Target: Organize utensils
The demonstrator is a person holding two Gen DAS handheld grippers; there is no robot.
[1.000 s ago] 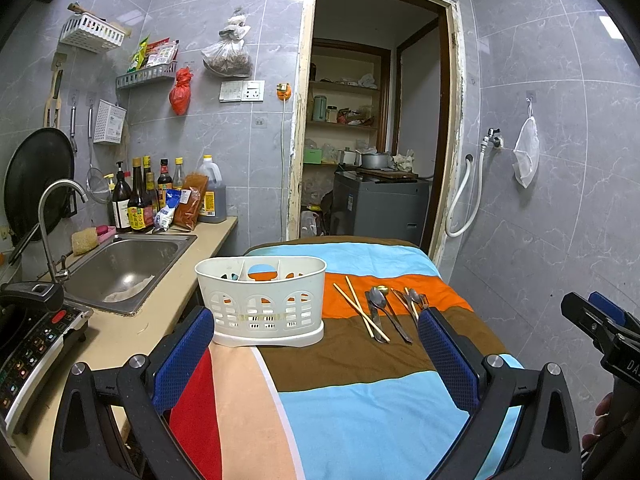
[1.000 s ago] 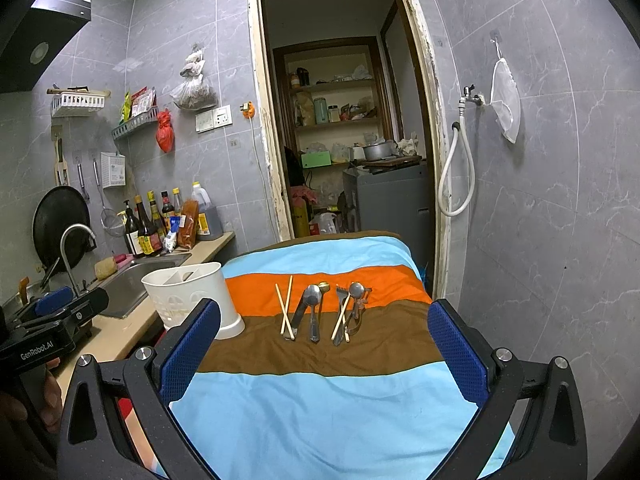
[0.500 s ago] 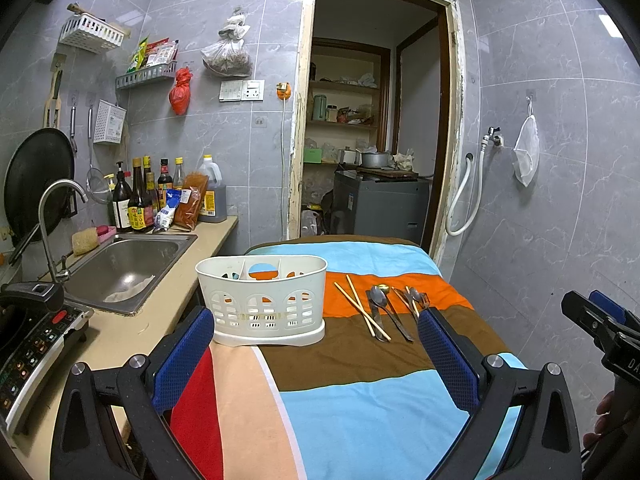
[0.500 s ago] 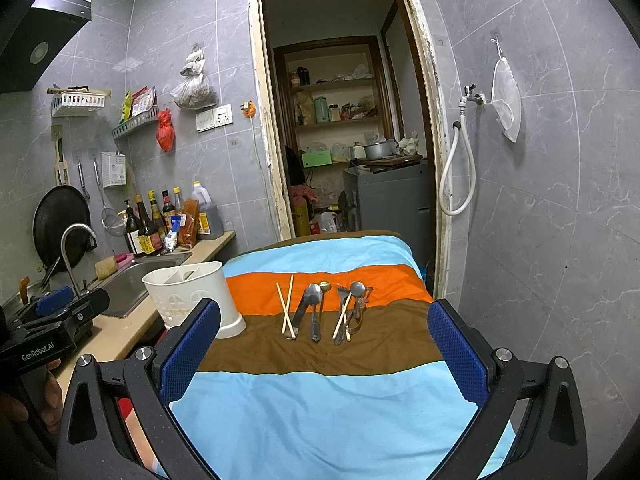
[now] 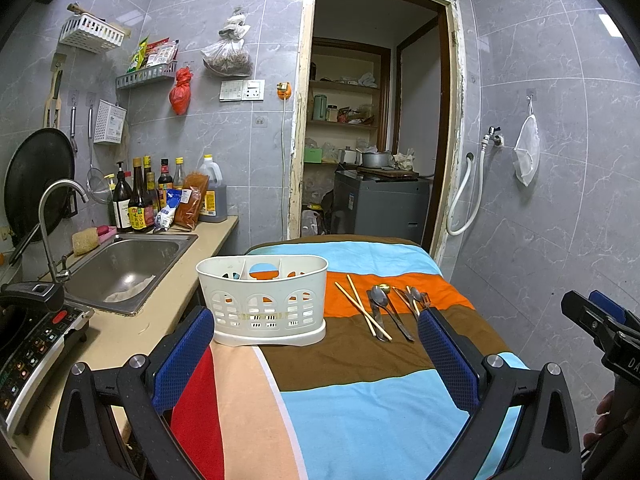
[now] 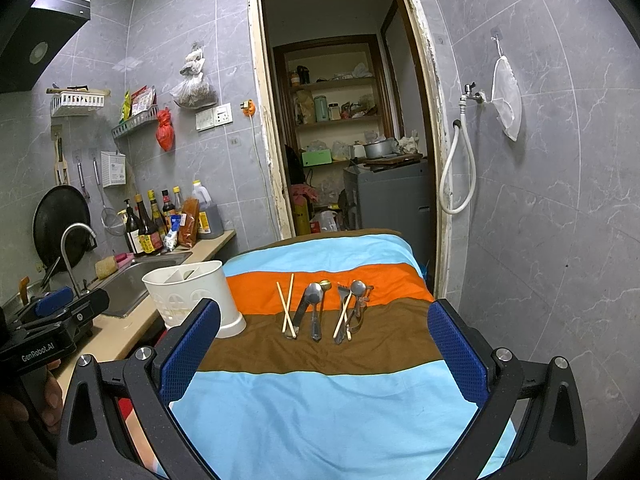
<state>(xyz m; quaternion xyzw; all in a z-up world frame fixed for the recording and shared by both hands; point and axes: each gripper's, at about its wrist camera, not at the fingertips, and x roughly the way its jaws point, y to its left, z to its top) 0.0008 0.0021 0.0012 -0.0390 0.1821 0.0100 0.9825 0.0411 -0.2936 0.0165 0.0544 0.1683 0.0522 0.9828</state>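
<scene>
A white slotted utensil caddy (image 5: 262, 300) stands on a striped cloth; it also shows in the right wrist view (image 6: 192, 296). To its right lie a pair of wooden chopsticks (image 5: 360, 307) (image 6: 287, 308), spoons (image 5: 378, 300) (image 6: 314, 300) and more cutlery (image 6: 352, 308). My left gripper (image 5: 316, 356) is open and empty, held above the cloth short of the caddy. My right gripper (image 6: 324, 354) is open and empty, short of the cutlery row.
A counter on the left holds a steel sink (image 5: 120, 268), tap, bottles (image 5: 136, 200) and an induction cooker (image 5: 24, 336). A doorway (image 5: 372, 140) opens behind the table. Tiled wall with a hose stands on the right.
</scene>
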